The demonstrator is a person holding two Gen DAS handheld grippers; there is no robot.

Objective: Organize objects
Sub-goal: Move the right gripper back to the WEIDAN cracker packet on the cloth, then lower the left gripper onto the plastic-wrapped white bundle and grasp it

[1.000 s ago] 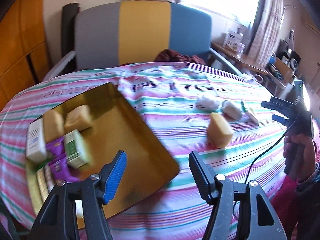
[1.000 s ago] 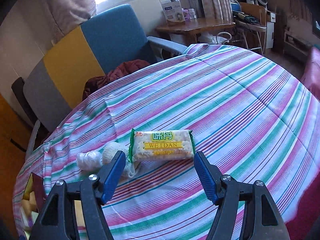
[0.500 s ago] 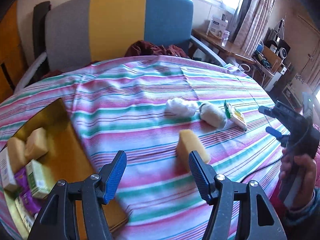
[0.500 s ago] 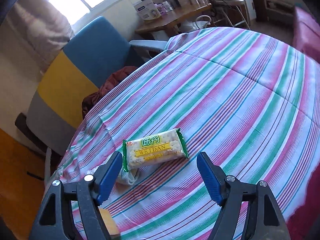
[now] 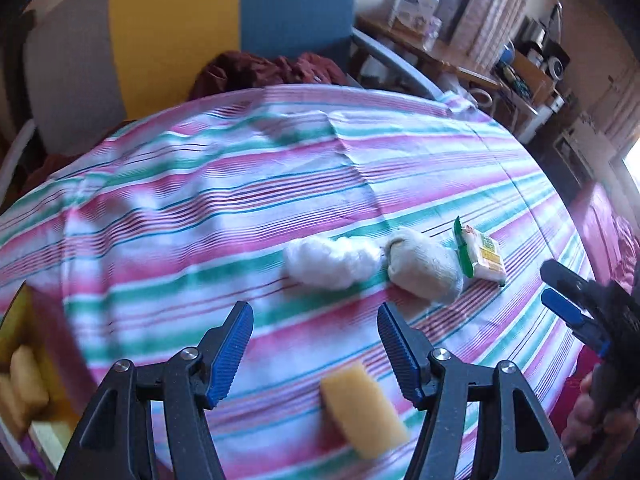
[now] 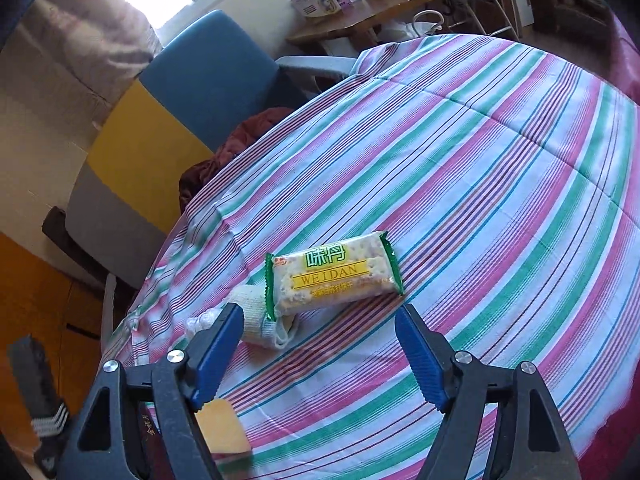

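My left gripper (image 5: pixel 314 320) hangs open over the striped tablecloth (image 5: pixel 200 200), and a yellow block (image 5: pixel 362 408) lies just below and between its fingers, untouched. Beyond it lie a white cotton wad (image 5: pixel 332 266), a rolled pale sock (image 5: pixel 424 276) and a green-edged cracker packet (image 5: pixel 480 256). My right gripper (image 6: pixel 318 312) is open and its jaws are still widening. The cracker packet (image 6: pixel 332 276) lies just past its tips and is not gripped. The sock (image 6: pixel 256 320) touches the packet's left end. The right gripper (image 5: pixel 572 304) also shows at the right edge, held by a hand.
A gold tray (image 5: pixel 10 320) holding yellow blocks (image 5: pixel 24 376) and boxes sits at the far left. A grey, yellow and blue chair (image 5: pixel 180 28) with a dark red cloth (image 5: pixel 272 72) stands behind the table. A cluttered side table (image 5: pixel 440 52) is at the back right.
The left view has swung right, away from the tray, and the yellow block now lies low between its fingers. The right jaws stand wider and that gripper has rolled a little over the packet.
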